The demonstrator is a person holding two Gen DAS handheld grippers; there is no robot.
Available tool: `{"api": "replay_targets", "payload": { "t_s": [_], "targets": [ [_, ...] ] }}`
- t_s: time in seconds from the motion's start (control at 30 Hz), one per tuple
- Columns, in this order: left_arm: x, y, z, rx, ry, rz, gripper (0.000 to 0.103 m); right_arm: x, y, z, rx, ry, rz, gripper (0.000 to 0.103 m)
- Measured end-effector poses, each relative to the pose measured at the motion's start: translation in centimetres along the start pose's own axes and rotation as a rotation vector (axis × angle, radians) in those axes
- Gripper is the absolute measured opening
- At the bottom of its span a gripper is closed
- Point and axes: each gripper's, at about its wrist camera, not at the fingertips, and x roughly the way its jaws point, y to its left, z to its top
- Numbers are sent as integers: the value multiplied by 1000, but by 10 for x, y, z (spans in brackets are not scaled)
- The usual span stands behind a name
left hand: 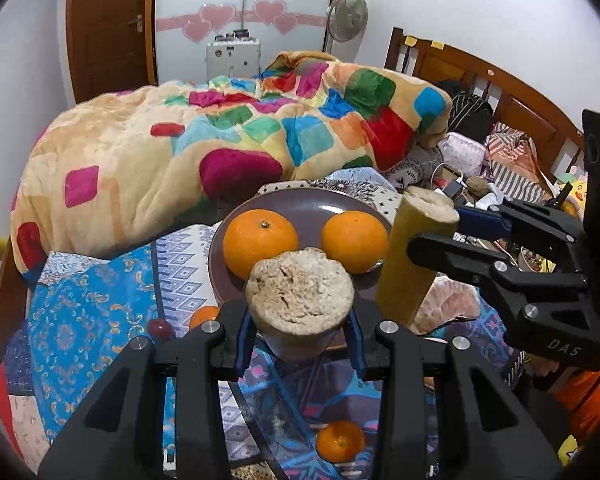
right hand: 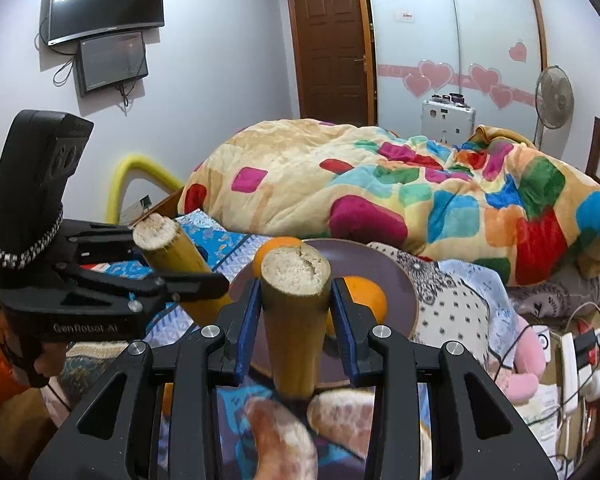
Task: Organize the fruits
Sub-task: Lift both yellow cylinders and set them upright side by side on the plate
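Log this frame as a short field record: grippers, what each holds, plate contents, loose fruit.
left gripper: shut on a sugarcane piece, cut end toward the camera
right gripper: shut on a second sugarcane piece, held roughly upright
plate: purple, on the patterned bed cover, holds two oranges
loose fruit: small orange below the left gripper, another beside a red fruit left of the plate; peeled pomelo segments below the right gripper
background: colourful blanket
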Motion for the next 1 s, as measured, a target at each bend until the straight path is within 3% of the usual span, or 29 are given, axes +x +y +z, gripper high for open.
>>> {"api": "replay_targets", "payload": {
  "t_s": [0.6,1.0],
  "targets": [
    [46,1,20,-16,46,-13,38,38,-30,9,43,51,12,35],
    [25,13,-1,-17,36,29,38,27,-19,-14,-8,77,-21,35]
  ]
}}
